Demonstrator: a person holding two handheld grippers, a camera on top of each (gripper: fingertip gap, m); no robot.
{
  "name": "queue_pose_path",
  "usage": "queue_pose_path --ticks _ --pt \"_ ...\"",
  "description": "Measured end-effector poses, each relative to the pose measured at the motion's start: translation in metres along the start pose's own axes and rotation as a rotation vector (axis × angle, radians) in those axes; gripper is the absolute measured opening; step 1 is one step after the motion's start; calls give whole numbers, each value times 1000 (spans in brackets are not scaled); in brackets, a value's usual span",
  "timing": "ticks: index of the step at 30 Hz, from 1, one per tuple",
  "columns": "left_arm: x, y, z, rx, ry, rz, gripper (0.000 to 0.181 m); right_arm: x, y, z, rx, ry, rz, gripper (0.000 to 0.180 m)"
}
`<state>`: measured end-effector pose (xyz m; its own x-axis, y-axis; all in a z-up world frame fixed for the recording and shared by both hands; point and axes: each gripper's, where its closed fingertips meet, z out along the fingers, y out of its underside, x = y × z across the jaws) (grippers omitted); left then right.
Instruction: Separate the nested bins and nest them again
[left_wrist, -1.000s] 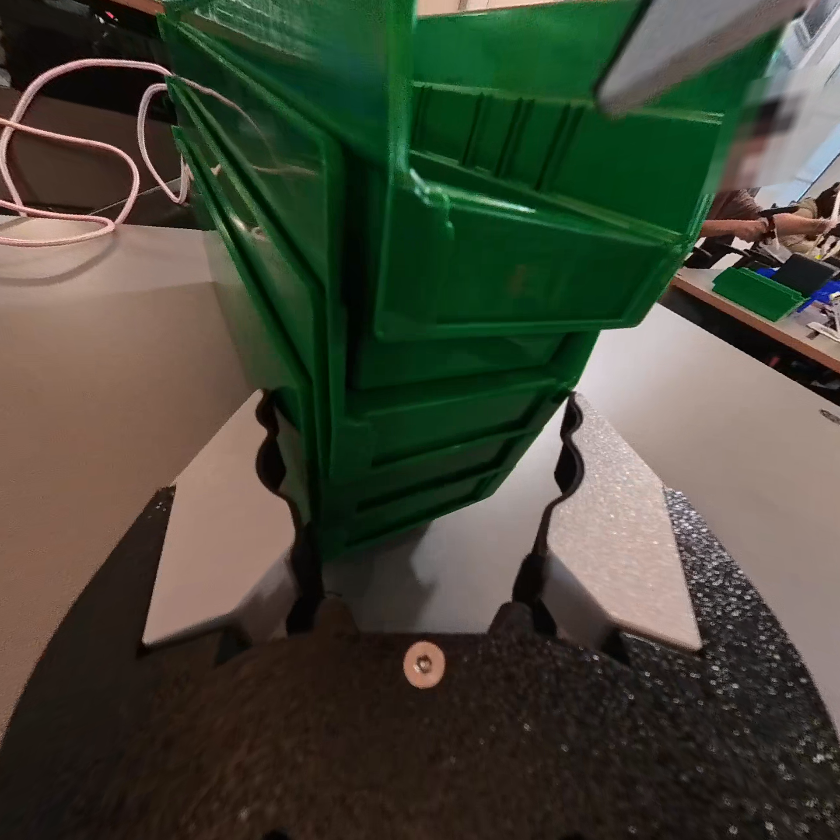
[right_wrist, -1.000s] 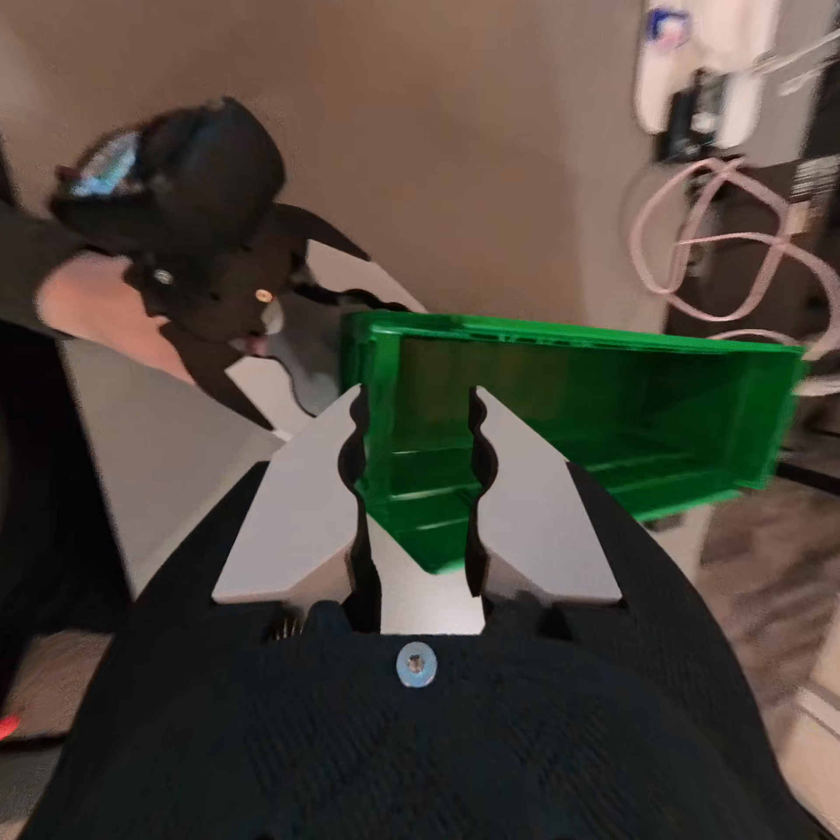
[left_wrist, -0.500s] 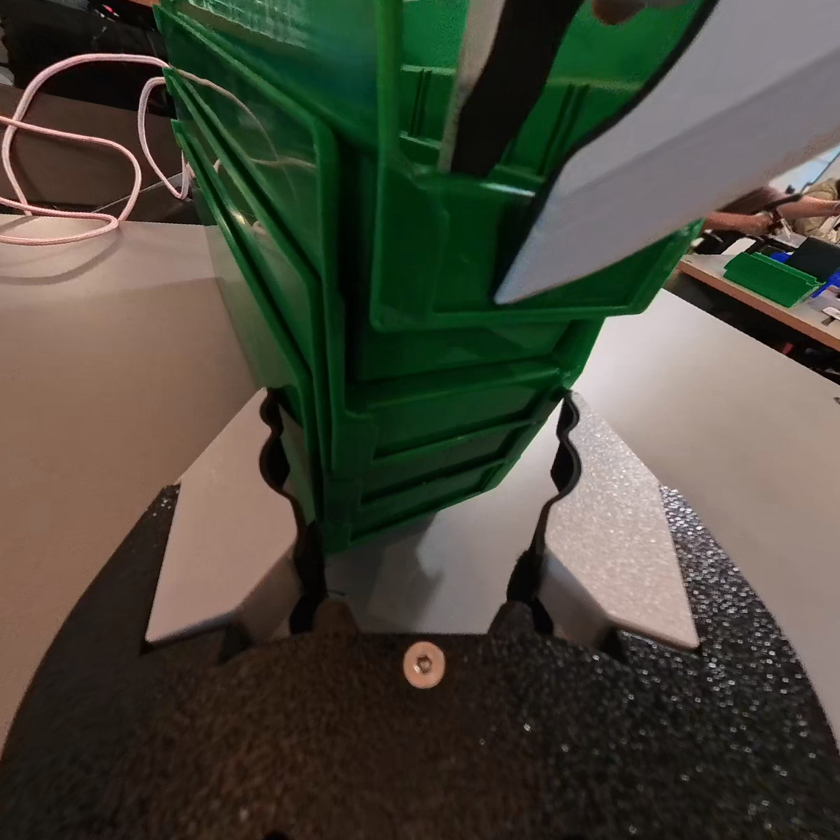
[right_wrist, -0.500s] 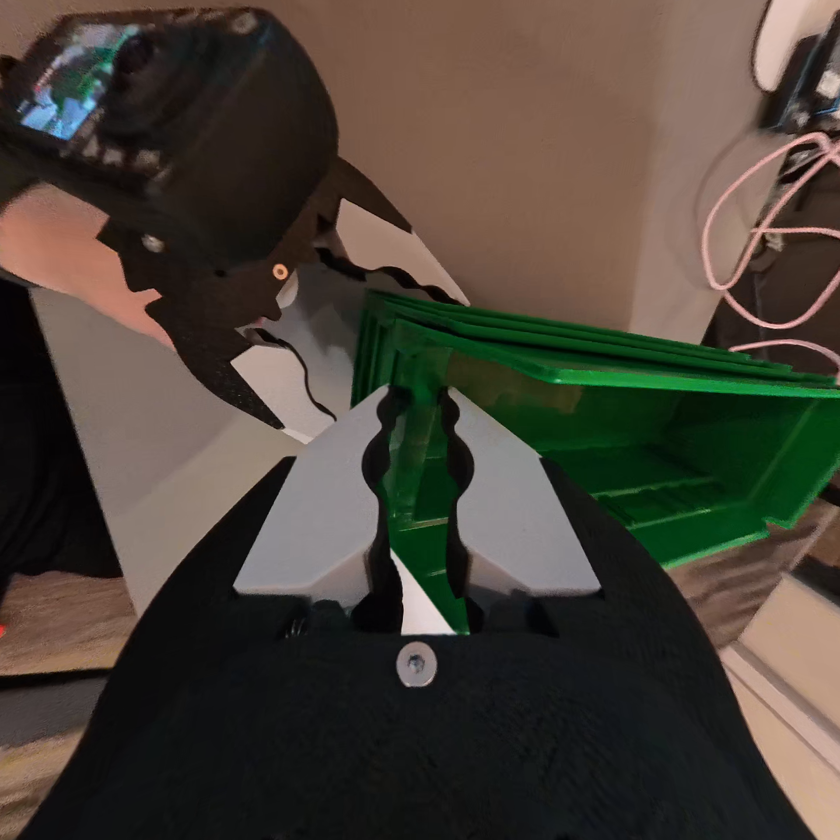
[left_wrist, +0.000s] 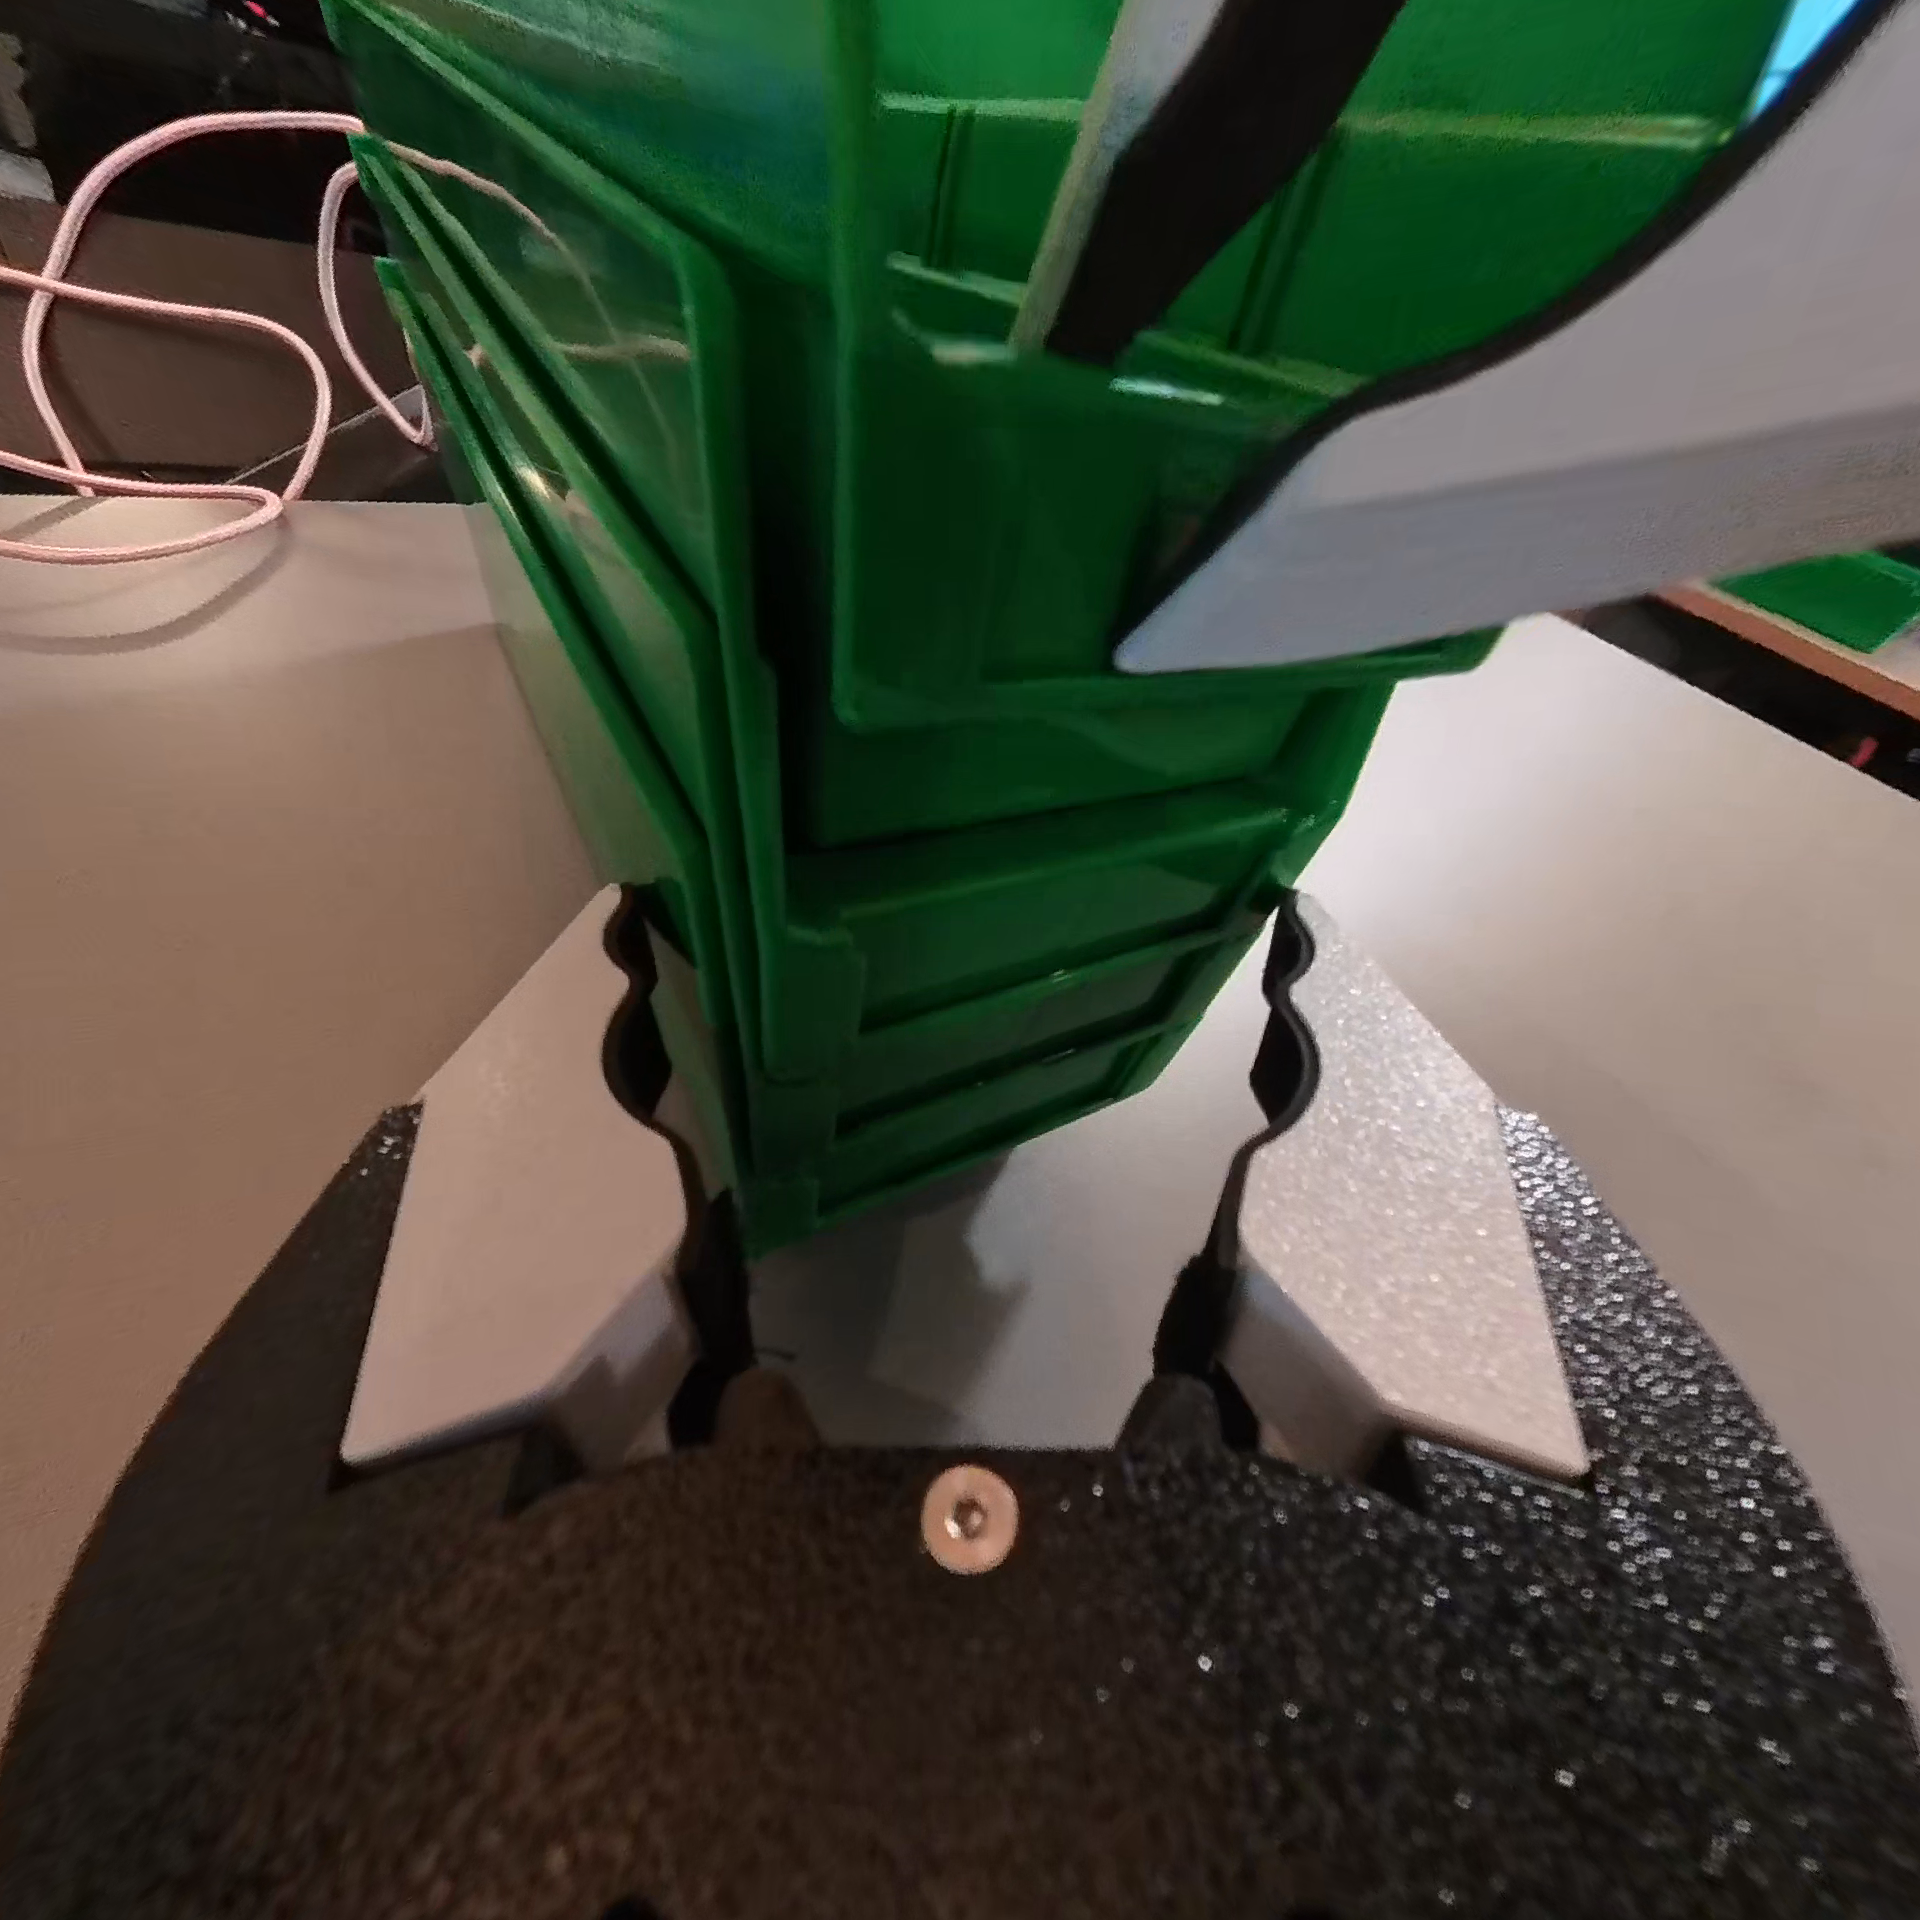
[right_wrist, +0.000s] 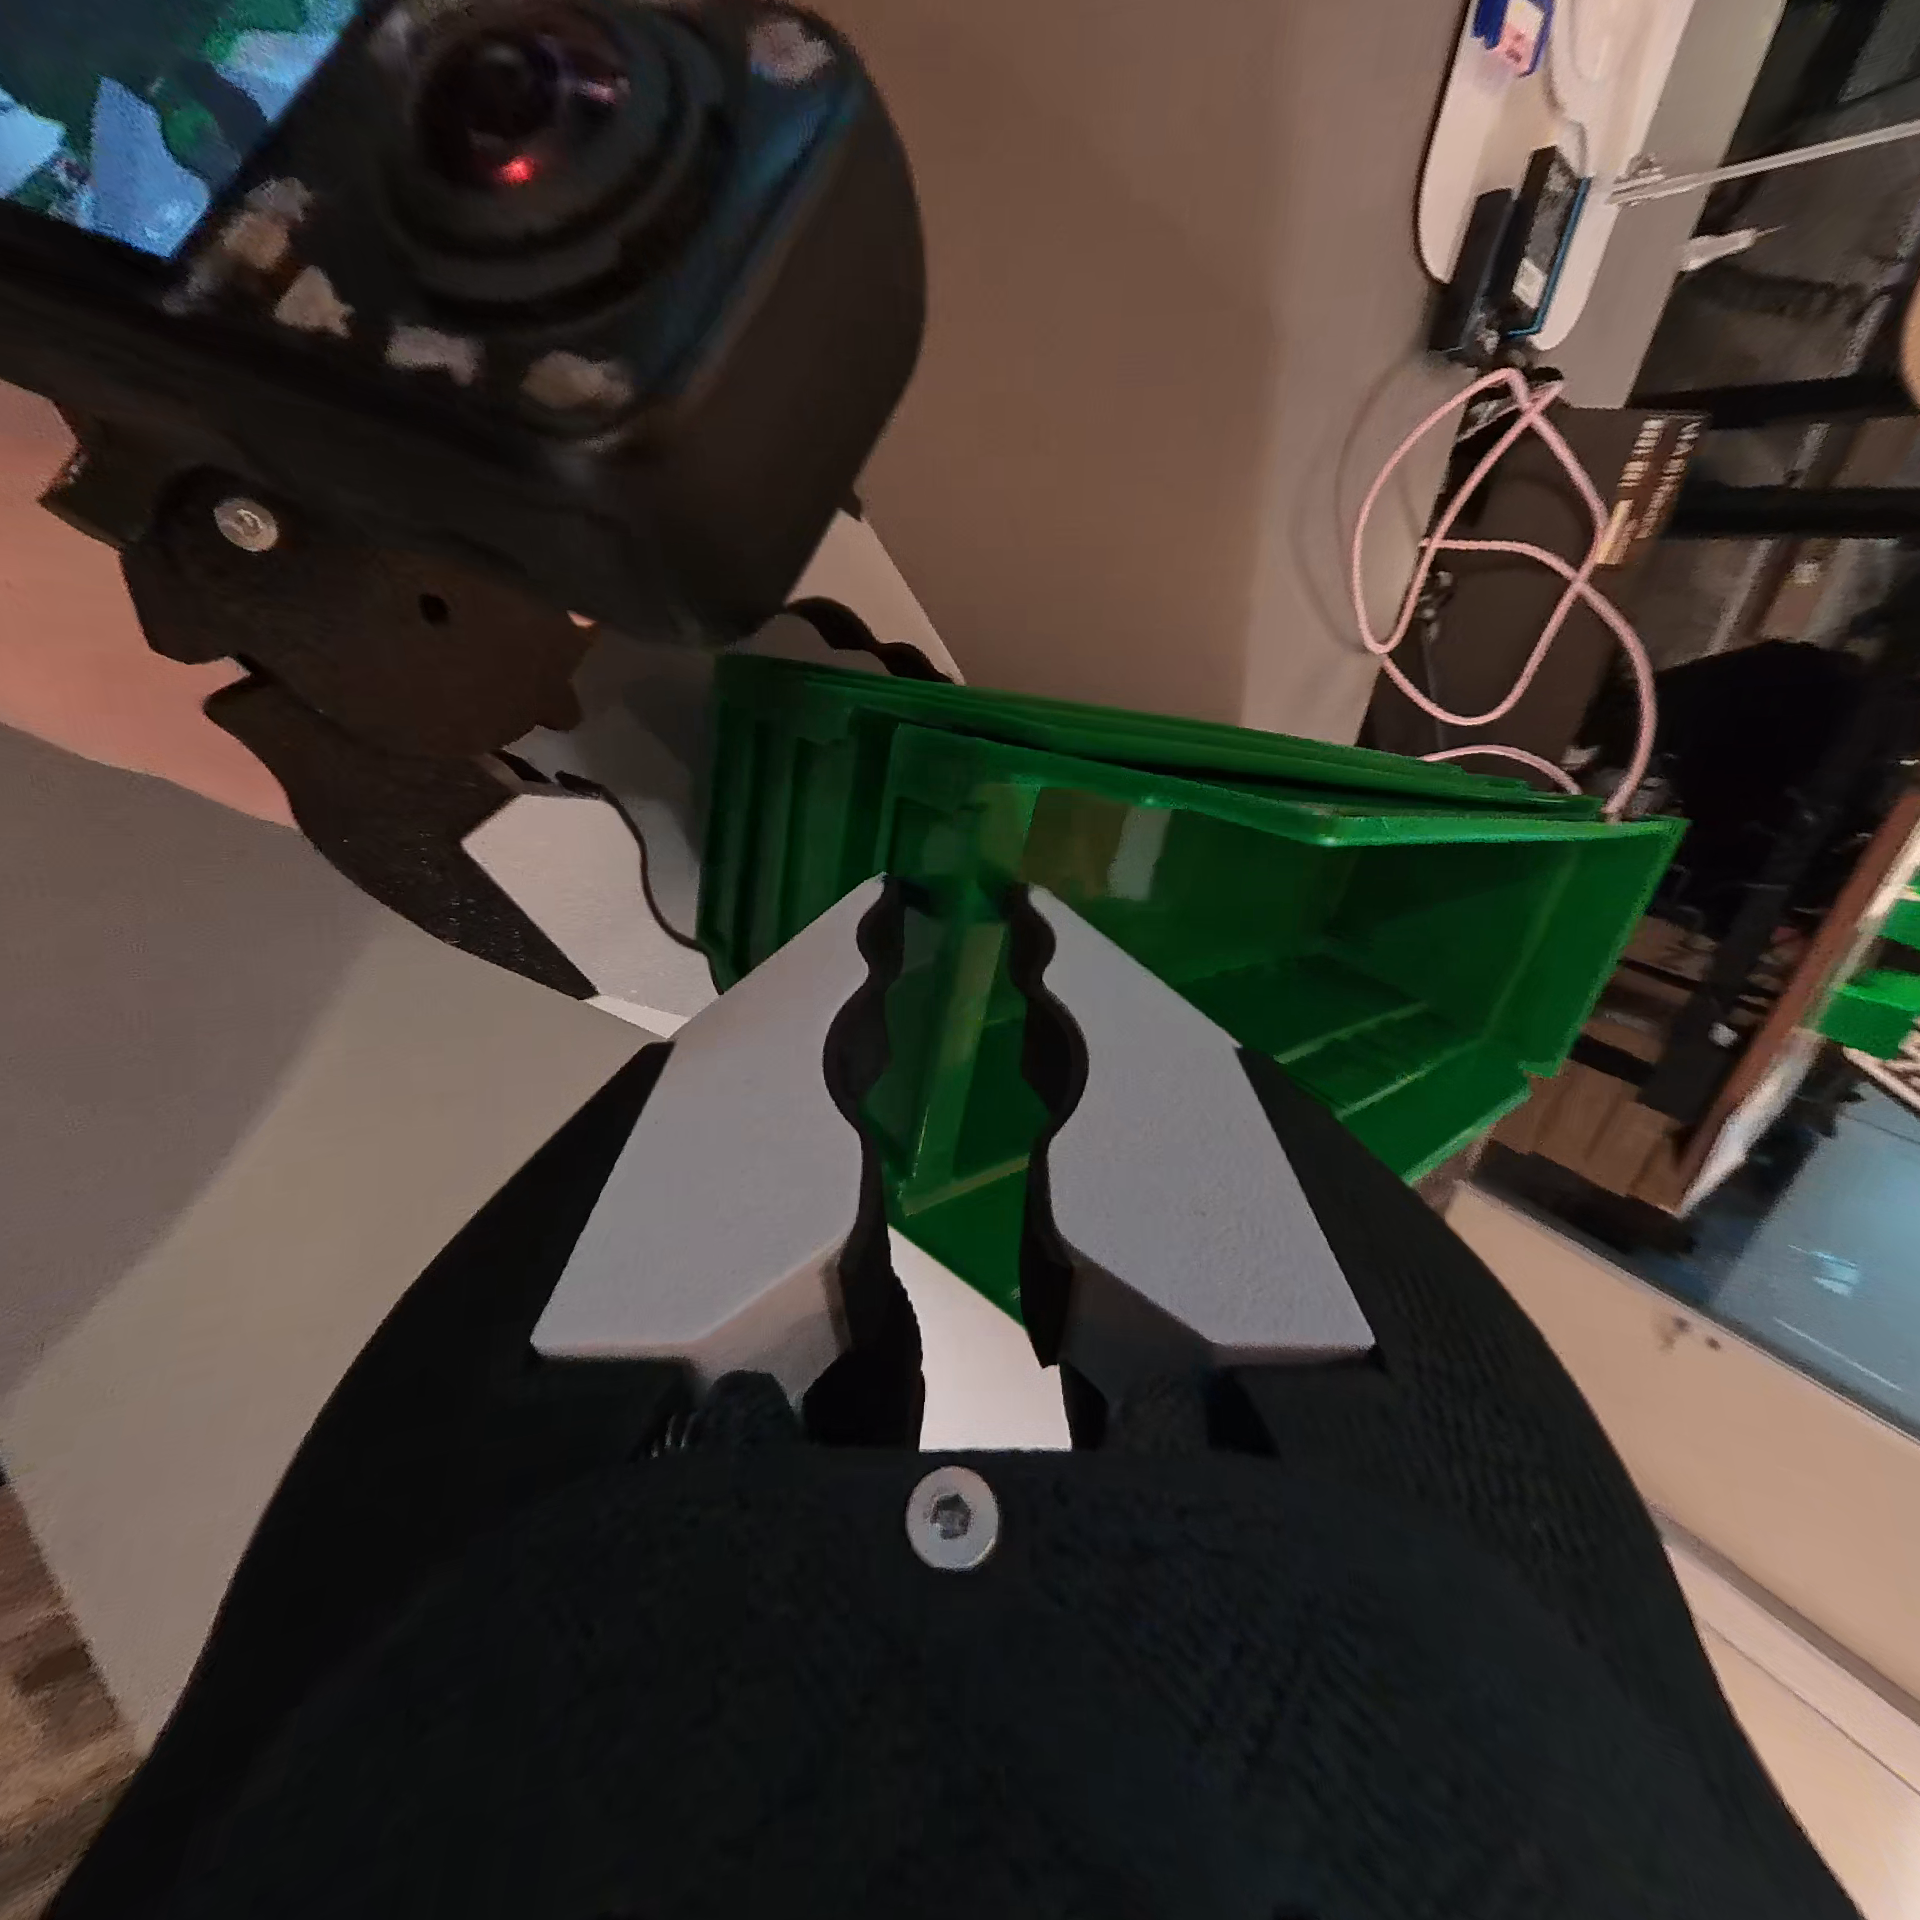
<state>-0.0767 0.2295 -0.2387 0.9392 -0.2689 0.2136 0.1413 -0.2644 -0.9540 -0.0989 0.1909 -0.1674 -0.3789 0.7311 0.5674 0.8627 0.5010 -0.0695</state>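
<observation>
A grey table (left_wrist: 239, 790) carries a stack of nested green bins (left_wrist: 997, 935). The stack stands directly in front of the left gripper (left_wrist: 951, 935), with its front faces toward that gripper's camera.

The top bin (right_wrist: 1299, 935) sits in the stack, its front lip raised above the bins under it. In the right wrist view its open interior faces the camera and extends away to the right.

The left gripper is at the base of the stack with its fingers spread wide. The lower bins' front corner lies between them: the left finger (left_wrist: 540, 1226) is against the stack's side wall, while the right finger stands just beside the front faces; contact there cannot be confirmed.

The right gripper (right_wrist: 956, 914) reaches in from above. Its fingers (right_wrist: 748, 1143) are drawn close together and pinch the front wall of the top bin, one finger inside the bin and one outside.

A pink cable (left_wrist: 187, 416) lies looped at the table's far edge, behind the stack.
</observation>
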Motion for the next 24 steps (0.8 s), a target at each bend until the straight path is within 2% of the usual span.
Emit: queue_pose_path --ticks 1,5,8,10,12,14,15,17,20,21,24 --pt "0 0 0 -2 -2 3 115 0 0 0 0 25 -11 20" --pt "0 1 1 -11 -8 13 114 1 2 1 9 90 -9 20" --pt "0 2 1 -12 -9 15 114 1 2 1 43 68 28 21" --pt "0 2 1 -13 -9 15 114 1 3 2 77 0 78 22" --pt "0 2 1 -13 -9 16 114 4 4 3 97 -67 137 31" --pt "0 2 1 -13 -8 16 114 -4 7 4 84 -197 184 50" --pt "0 2 1 -13 -8 16 114 -9 10 6 64 -256 203 50" --pt "0 2 1 -13 -7 17 113 -12 14 12 33 -308 200 41" --pt "0 2 1 -14 -5 16 113 -10 13 14 30 -299 192 28" --pt "0 2 0 -14 -5 15 113 -9 12 15 35 -276 190 23" --pt "-2 2 0 -18 -4 -3 113 -4 10 15 79 -131 176 25"
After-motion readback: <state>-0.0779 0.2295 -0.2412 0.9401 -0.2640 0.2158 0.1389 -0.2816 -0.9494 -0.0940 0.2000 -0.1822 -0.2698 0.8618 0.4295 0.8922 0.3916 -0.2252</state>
